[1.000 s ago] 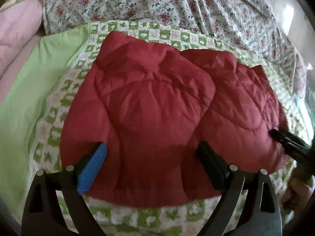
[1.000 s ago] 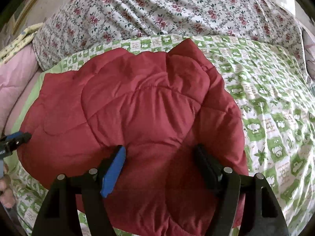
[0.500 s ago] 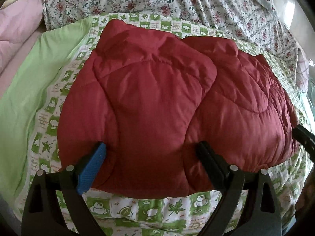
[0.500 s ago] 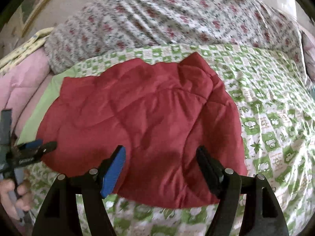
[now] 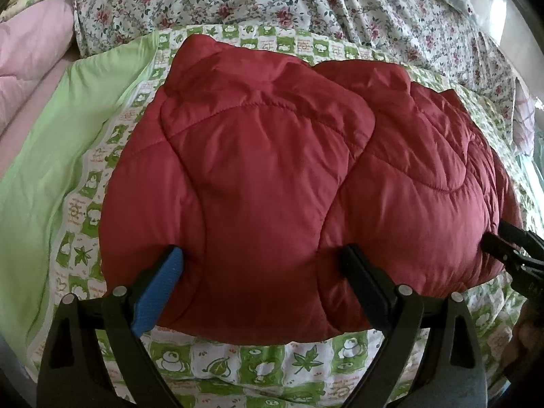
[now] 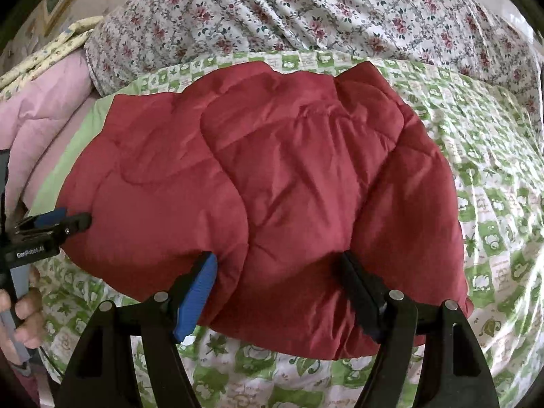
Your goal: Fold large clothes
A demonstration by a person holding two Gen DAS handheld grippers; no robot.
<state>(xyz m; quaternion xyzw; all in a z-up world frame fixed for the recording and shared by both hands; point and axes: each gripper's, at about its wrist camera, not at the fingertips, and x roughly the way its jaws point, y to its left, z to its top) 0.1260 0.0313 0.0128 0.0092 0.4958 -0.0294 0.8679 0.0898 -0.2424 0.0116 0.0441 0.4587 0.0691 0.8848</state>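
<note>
- Both my claws, left [image 5: 260,284] and right [image 6: 280,287], now gape wide at the near edge of the red jacket [image 5: 289,183], gripping nothing.
- A second ago I hovered closer over it; backing off suggests this fold is set.
- It lies bundled on the bed [image 5: 268,363].
- Only the right view shows my left hand [image 6: 23,309].

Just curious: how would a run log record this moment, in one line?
red jacket: folded on bed | left claw: open at near edge | right claw: open at near edge
</note>
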